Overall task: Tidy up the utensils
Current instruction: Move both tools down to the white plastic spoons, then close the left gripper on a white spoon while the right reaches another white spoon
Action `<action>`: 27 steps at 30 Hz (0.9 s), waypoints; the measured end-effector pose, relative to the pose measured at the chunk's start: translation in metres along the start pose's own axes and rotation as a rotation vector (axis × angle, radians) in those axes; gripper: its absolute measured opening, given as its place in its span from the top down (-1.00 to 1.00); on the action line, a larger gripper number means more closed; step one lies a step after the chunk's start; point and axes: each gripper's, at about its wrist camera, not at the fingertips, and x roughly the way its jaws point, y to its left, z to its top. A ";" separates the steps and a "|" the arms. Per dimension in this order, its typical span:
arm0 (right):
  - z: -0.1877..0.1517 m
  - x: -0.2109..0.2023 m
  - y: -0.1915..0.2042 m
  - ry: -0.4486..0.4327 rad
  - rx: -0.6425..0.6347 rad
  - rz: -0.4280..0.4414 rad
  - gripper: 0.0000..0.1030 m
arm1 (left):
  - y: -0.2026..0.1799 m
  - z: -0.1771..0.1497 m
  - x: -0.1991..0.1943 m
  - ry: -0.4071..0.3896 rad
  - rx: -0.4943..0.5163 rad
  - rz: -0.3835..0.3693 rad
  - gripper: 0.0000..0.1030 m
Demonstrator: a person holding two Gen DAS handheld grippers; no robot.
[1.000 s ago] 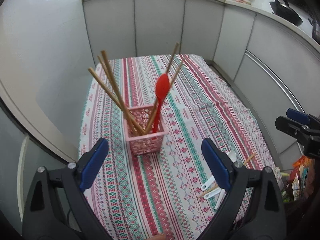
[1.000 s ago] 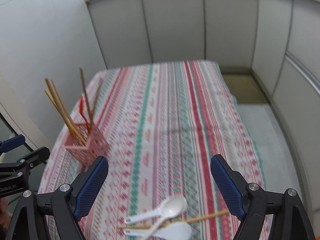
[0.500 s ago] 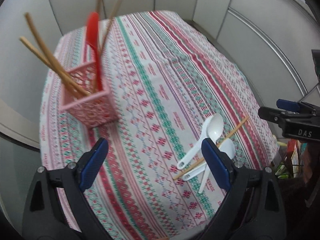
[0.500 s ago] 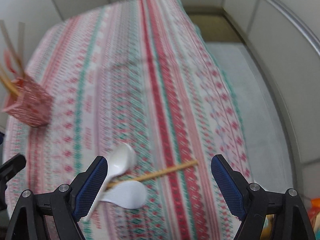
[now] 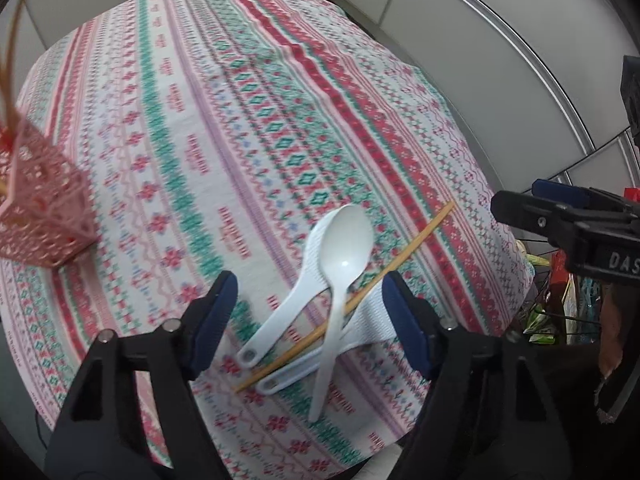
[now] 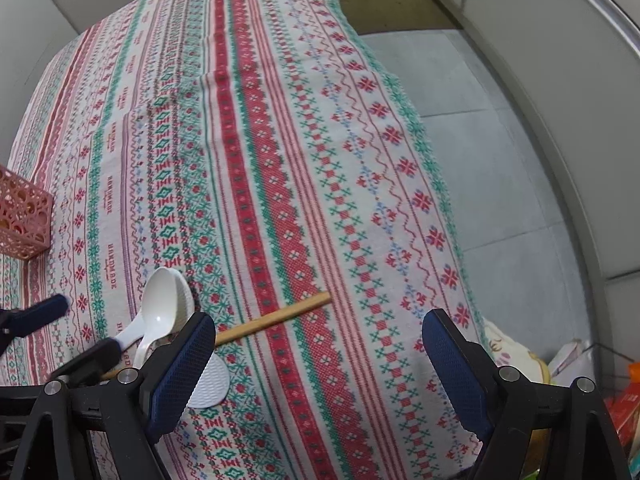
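Observation:
Three white plastic spoons point(image 5: 340, 256) lie piled with one wooden chopstick point(image 5: 416, 244) across them near the table's front right corner. My left gripper point(image 5: 312, 320) is open and hovers just above the pile, its jaws on either side of it. My right gripper point(image 6: 320, 356) is open and empty over the cloth just right of the spoons point(image 6: 160, 312) and the chopstick point(image 6: 280, 316). The pink lattice utensil basket point(image 5: 36, 208), holding chopsticks, stands at the table's left; it also shows in the right wrist view point(image 6: 22, 216).
The table wears a red, green and white patterned cloth point(image 5: 248, 92). Grey cabinet panels point(image 5: 500, 40) curve round the right side. Grey floor tiles point(image 6: 480, 140) lie beyond the table's right edge. Bags and packets point(image 6: 600, 372) sit low at the right.
Both grippers swung down and right, from facing the basket to hanging over the spoons and chopstick. The basket slid to the left edge of both views. Both stayed open.

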 end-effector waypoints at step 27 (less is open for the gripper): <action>0.009 -0.002 -0.022 0.008 0.065 0.042 -0.71 | -0.027 0.031 0.042 0.000 0.036 0.060 0.28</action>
